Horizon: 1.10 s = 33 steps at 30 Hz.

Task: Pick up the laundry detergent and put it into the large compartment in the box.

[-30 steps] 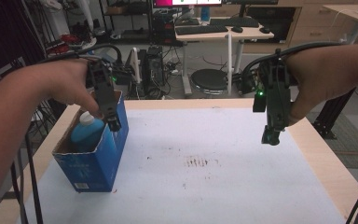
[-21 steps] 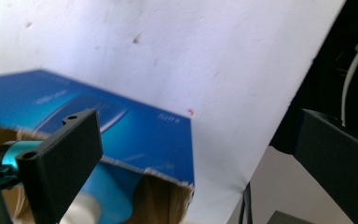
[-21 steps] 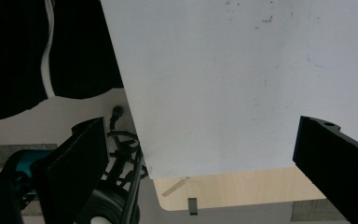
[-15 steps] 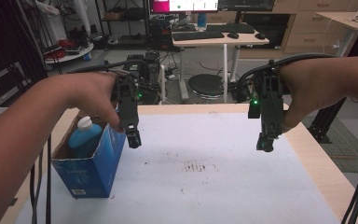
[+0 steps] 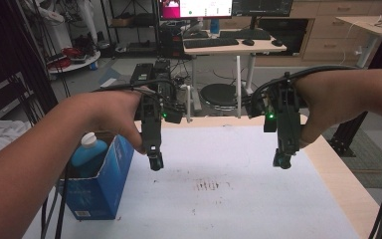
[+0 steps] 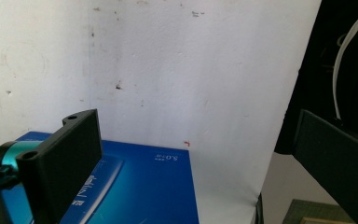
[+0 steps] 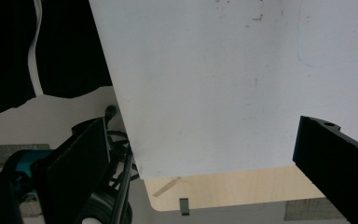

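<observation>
Left gripper (image 5: 155, 162) aloft over the white sheet (image 5: 238, 199), jaws spread wide and holding nothing — blue box (image 5: 102, 184) just beside and below its fingers, blue bottle (image 5: 88, 152) standing inside. Right gripper (image 5: 282, 160) likewise agape, empty, well apart from the box.

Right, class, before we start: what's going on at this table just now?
A person holds a two-jaw gripper in each hand above a white-covered table. The left gripper hangs just beside a blue box at the table's left edge, with a blue bottle standing inside it. The right gripper hovers near the right side. Both have their jaws apart and hold nothing; neither touches the box or bottle.
</observation>
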Motion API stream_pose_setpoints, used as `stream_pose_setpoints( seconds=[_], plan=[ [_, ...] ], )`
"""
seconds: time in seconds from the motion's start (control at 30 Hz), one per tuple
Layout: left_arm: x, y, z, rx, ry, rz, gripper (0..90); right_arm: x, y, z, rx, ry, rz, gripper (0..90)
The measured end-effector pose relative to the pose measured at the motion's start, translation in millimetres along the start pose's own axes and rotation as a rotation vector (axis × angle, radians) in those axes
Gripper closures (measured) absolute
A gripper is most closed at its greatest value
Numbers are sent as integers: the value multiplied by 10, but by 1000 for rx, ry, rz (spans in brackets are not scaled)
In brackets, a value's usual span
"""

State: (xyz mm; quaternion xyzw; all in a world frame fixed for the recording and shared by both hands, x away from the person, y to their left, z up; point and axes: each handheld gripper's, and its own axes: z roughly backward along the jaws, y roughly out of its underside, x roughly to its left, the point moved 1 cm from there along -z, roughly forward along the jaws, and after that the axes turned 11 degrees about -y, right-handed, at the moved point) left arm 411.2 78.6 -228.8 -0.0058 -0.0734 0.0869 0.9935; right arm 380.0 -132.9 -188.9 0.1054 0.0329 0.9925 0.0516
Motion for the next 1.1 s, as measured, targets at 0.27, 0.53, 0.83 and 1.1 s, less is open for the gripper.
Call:
stream_pose_setpoints(
  seconds=[0.27,0.53,0.83,1.1],
  plan=[
    [29,-43,-53,6,9,0,16,-29,-7,-16,4,-4,-1,26],
    [8,-71,-57,-3,11,1,16,-50,1,-26,3,-5,4,26],
    [12,-64,-61,4,5,-7,16,-36,-2,-33,0,-7,0,26],
    [-3,-58,-106,4,0,0,16,47,30,-32,-11,7,-6,26]
  ],
)
